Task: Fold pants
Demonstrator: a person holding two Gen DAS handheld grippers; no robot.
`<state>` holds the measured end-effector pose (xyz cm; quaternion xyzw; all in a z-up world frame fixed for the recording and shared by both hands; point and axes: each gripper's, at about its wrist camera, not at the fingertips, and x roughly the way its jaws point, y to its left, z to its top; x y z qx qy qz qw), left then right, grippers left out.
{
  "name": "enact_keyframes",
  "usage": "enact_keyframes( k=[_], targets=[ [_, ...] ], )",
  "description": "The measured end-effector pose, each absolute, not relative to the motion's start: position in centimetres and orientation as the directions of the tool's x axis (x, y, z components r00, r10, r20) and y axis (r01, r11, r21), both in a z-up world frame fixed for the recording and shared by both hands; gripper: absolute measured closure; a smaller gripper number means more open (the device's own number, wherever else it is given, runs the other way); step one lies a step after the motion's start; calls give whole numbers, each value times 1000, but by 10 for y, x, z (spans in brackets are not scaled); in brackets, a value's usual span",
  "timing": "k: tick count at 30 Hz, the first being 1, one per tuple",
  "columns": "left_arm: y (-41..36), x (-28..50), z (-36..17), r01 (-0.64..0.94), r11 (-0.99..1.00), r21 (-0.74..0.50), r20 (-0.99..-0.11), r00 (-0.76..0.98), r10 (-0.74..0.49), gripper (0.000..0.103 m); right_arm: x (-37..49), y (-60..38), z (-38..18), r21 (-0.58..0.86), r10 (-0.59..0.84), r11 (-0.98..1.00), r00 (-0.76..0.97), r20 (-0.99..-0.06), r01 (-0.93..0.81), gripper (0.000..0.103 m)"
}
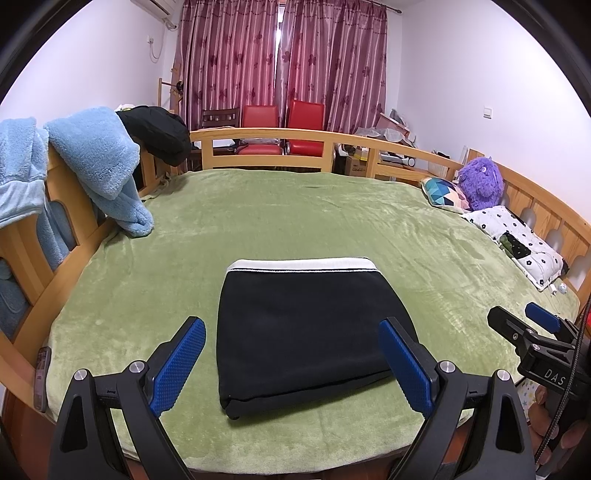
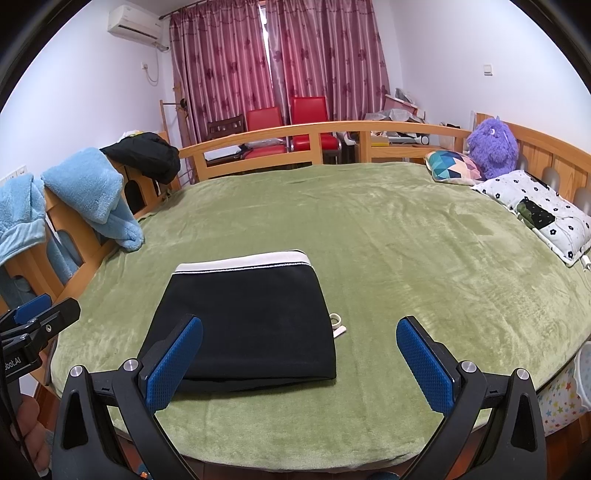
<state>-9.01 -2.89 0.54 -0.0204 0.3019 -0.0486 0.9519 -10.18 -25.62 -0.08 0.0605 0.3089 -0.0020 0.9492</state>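
Holding Over Folded Pants

We are logging black pants (image 1: 310, 328), folded into a rectangle, white waistband at the far edge, lying on the green blanket (image 1: 295, 206). We are holding left gripper (image 1: 291, 363) and right gripper (image 2: 299, 363) spread wide, gripping nothing.

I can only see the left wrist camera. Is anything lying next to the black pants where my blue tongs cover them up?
Observer: Yes. A small white ring and a white strip lie on the green blanket, right beside the folded pants.
Operator: Are the other tongs open? I only see them sideways.
Observer: The right tongs are wide open and hold nothing.
Operator: What's that white thing cut off at the very top?
Observer: An air conditioner, high on the wall, left of the curtains.
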Motion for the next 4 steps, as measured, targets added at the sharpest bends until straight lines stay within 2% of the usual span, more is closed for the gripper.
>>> enact_keyframes(
  k=[4],
  targets=[
    [-29,-91,13,67,995,-69,-566,819,-94,8,-102,-256,0,116,33,992,810,-585,44,0]
  ],
)
